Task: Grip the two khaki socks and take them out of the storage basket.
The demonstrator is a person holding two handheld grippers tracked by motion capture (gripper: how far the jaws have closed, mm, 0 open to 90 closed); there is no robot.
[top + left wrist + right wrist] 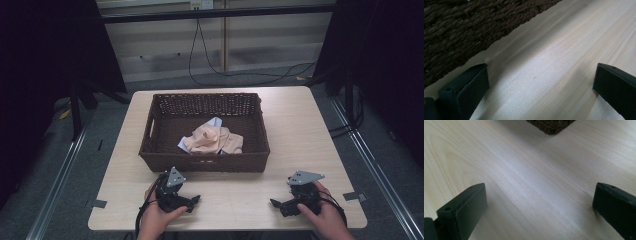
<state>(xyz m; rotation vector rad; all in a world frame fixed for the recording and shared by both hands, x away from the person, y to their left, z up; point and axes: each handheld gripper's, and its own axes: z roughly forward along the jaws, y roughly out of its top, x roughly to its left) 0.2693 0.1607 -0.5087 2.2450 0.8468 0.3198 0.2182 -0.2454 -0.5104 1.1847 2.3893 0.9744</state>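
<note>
A dark woven basket point(205, 162) stands in the middle of the light wooden table point(300, 130). Inside it lies a crumpled peach cloth point(212, 139) over a pale blue piece point(214, 121). My left gripper point(192, 201) rests on the table just in front of the basket's near left corner, held by a hand, jaws wide open and empty. Its own view point(541, 75) shows bare wood between the jaws and the basket wall point(461, 32) close by. My right gripper point(276, 204) rests at the near right, open and empty point(540, 195), with a basket corner point(551, 125) farther off.
Tape marks point(97, 203) sit at the table's near corners. Black cables point(200, 55) hang behind the table against the far wall. Dark curtains flank both sides, and metal floor rails point(380, 175) run along the table's left and right.
</note>
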